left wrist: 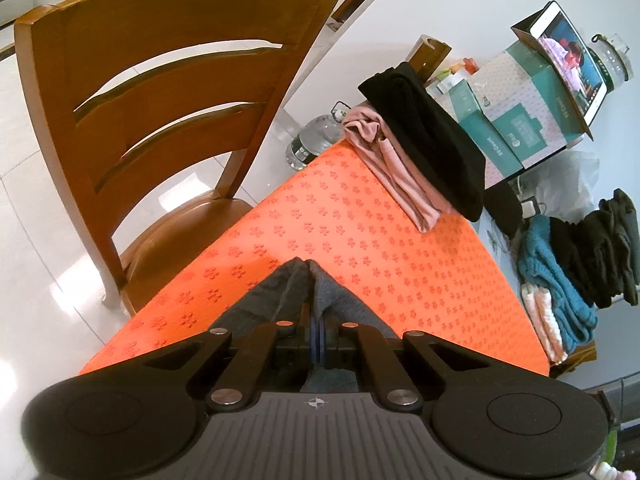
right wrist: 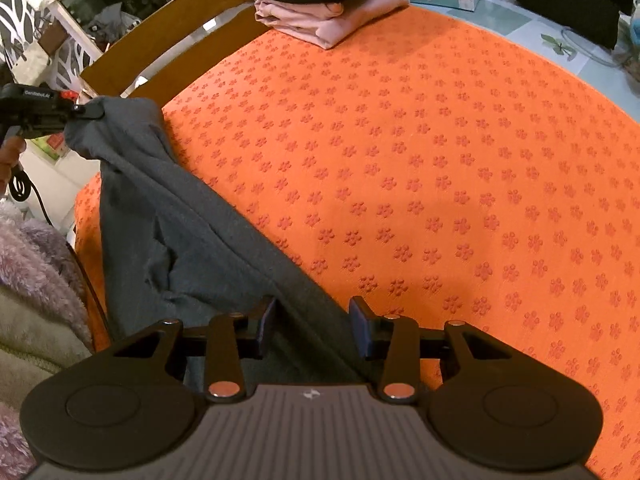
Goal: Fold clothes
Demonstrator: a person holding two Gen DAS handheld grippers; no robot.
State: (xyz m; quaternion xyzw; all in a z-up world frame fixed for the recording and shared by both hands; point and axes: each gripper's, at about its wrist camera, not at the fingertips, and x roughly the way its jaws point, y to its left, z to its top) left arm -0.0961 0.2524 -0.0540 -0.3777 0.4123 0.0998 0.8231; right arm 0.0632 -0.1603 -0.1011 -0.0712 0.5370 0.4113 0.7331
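Observation:
A grey garment [right wrist: 192, 216] hangs in a long band over the near left part of the orange paw-print mat [right wrist: 440, 160]. My left gripper [left wrist: 318, 322] is shut on one end of this garment [left wrist: 276, 292], holding it raised above the mat [left wrist: 360, 240]. In the right wrist view the left gripper [right wrist: 86, 111] pinches the garment's far corner at the left edge. My right gripper [right wrist: 314, 326] stands with its jaws apart over the lower end of the garment. Cloth lies between the pads [right wrist: 267, 324], which do not press on it.
A folded black garment [left wrist: 432, 136] on a folded pink one [left wrist: 400, 172] sits at the mat's far edge. A wooden chair [left wrist: 160, 120] stands beside the table, with a water bottle [left wrist: 316, 140] on the floor. A teal box [left wrist: 516, 128], a tablet [left wrist: 568, 60] and piled clothes [left wrist: 580, 260] stand to the right.

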